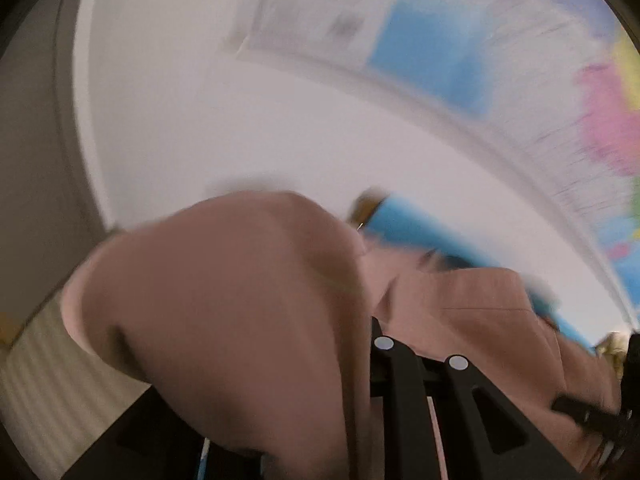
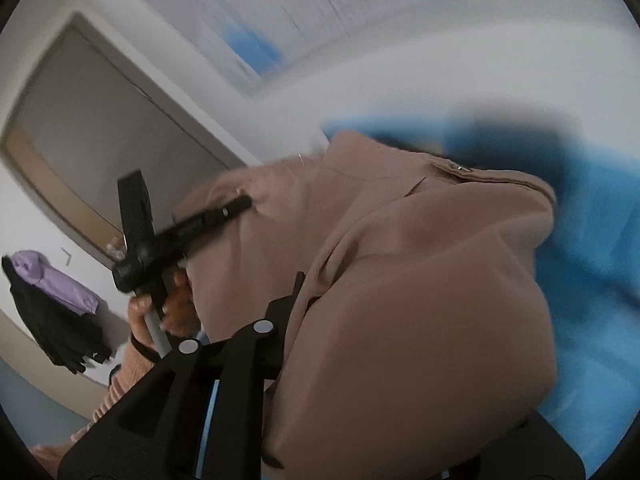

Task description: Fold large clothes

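Garment [image 1: 224, 304] is plain dusty pink-tan, no print; both grippers are matte black w/ small pale grey round dots, left gripper [image 1: 420, 350] and right gripper [image 2: 224, 338]. Behind it a bright blue sheet [image 2: 592, 264], white wall [image 1: 208, 120], and a blurred wall map [image 1: 500, 60] in blue, pink & yellow patches. Door [image 2: 108, 136] is grey w/ tan edge; hanging clothes [image 2: 52, 304] are lilac over black.
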Tool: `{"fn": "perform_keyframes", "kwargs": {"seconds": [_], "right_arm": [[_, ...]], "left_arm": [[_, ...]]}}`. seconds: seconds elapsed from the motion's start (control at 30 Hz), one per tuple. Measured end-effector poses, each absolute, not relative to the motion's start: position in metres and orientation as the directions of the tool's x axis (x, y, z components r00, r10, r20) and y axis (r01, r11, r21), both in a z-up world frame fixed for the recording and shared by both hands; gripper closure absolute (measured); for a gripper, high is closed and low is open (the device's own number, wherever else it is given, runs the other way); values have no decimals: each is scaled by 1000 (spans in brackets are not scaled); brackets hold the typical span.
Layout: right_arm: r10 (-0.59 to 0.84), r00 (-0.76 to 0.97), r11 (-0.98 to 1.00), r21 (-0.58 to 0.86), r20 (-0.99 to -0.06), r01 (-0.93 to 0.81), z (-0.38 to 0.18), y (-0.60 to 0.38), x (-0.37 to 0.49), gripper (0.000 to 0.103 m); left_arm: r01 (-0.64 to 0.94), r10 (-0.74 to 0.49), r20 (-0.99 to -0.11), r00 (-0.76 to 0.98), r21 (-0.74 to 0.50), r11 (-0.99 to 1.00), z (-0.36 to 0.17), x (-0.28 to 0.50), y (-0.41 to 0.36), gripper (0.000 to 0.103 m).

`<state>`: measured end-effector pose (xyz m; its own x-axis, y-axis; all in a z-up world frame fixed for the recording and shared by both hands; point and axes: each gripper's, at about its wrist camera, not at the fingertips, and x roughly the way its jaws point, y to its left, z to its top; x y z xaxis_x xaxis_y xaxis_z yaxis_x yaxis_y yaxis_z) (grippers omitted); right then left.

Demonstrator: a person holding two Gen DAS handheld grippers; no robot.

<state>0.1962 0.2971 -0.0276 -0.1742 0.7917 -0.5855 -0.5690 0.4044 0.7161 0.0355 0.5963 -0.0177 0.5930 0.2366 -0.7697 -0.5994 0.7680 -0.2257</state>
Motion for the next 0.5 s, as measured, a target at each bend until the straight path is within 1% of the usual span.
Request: {"fn": "perform_keyframes", "kwargs": {"seconds": [0.03,0.07,0.1,0.17,0.2,0.27,0.33,0.37,0.4,0.43,0.47,0.5], "right_arm": [[785,-192,408,725,-589,-555,-37,296,195,82],[782,-201,412,731,-590,-543,-42,294,195,75],[783,-193,425,735,-592,-529,-46,286,197,64],[786,-175,447,742,-592,-500,-46,270,203,52],[793,-166,455,750,-587,-481,-45,259,208,44],[798,-152,465,756,-583,-460,-43,246,215,37],[802,-142,467,756,-581,-459,-40,231,218,37],[803,-141,465,757,-579,-460,-40,227,218,39],[799,-128,475,746,-588,-467,-39,222,219,52],[795,-127,479,742,-593,-469,-41,225,221,59],[797,-143,471,752,-587,-461,-43,225,221,70],[806,-156,461,771,-571,-439,-46,223,220,76]], "left_arm": [[-600,229,-773,591,-231,766,-24,33,600,86],[-601,230,-772,592,-233,765,-28,30,602,85],[-601,222,-774,593,-241,762,-30,26,606,83],[-599,216,-777,591,-243,763,-30,23,608,81],[-599,219,-783,582,-231,767,-30,22,609,77],[-602,224,-795,563,-209,770,-32,23,610,75],[-606,234,-806,544,-185,774,-35,27,608,69],[-607,235,-809,539,-179,775,-38,26,605,68],[-606,229,-815,533,-178,775,-41,28,605,66],[-601,216,-820,531,-184,777,-45,29,605,66],[-599,207,-823,529,-189,778,-47,31,606,65],[-605,199,-826,527,-200,771,-49,32,609,65]]}}
